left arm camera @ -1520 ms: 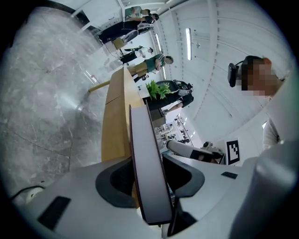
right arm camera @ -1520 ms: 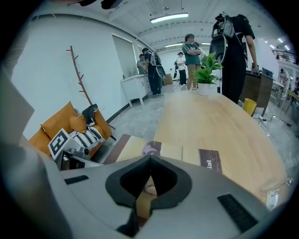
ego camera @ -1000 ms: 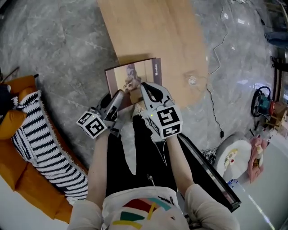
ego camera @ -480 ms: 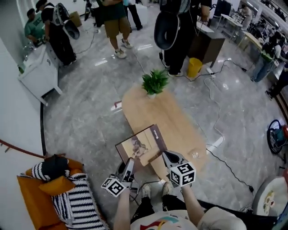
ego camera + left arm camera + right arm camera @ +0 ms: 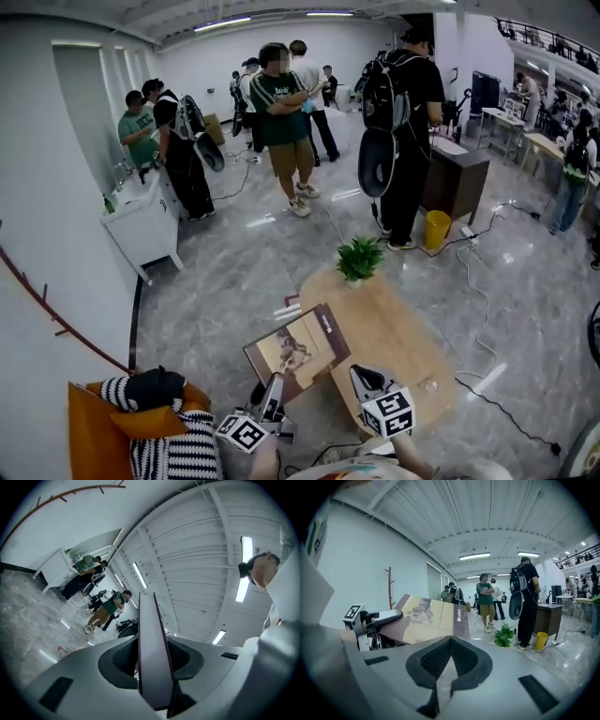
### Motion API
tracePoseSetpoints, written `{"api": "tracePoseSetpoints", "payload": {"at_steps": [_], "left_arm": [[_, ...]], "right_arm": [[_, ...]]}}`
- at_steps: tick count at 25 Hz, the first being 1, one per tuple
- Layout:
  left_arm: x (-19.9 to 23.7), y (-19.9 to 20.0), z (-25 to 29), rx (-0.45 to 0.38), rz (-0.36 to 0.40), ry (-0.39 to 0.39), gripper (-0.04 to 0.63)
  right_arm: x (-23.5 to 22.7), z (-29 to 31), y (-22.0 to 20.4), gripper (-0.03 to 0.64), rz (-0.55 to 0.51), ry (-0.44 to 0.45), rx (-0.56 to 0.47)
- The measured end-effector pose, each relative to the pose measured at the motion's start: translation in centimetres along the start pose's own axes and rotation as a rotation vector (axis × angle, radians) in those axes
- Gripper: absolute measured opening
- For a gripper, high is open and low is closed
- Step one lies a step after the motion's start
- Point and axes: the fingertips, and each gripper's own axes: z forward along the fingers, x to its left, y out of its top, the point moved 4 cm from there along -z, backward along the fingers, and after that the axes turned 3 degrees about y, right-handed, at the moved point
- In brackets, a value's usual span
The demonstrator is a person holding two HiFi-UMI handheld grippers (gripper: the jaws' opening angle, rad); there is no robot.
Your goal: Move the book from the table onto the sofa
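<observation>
Book: the thin brown and yellow paper book (image 5: 298,349) is up in the air, tilted, in front of the person. It is not on the sofa.
Book and left tool: the grey left tool (image 5: 273,383) pinches the book's near edge. In the left gripper view the book's thin edge (image 5: 152,653) stands straight up between the two dark pads, and both pads press on it.
Book and right tool: the grey right tool (image 5: 366,376) is just beside the book, on its right, and does not touch it. Its pads are pressed together with nothing between them.
Writing: the cover (image 5: 426,618) has a picture in the middle and a dark strip on one side. The strip has a short white word, too small to read for sure.
Table: the long wooden table (image 5: 398,328) is under and behind the book's far side.
Plant: a small green plant (image 5: 359,260) stands on the table's far end.
Sofa: the orange sofa (image 5: 89,433) is low at the left, apart from the book. A black and white striped blanket (image 5: 178,452) lies on it.
Room: people stand on the shiny grey floor (image 5: 244,262) far behind.
</observation>
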Motion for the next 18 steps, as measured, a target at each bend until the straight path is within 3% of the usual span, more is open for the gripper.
{"api": "tracePoseSetpoints", "payload": {"at_steps": [9, 18], "left_arm": [[-0.9, 3.9, -1.3, -0.115, 0.065, 0.042, 0.15], [-4.5, 1.5, -2.4, -0.165, 0.111, 0.071, 0.15]], "right_arm": [[1.1, 0.2, 1.5, 0.011, -0.009, 0.09, -0.062], [0.2, -1.7, 0.0, 0.011, 0.031, 0.177, -0.102]]}}
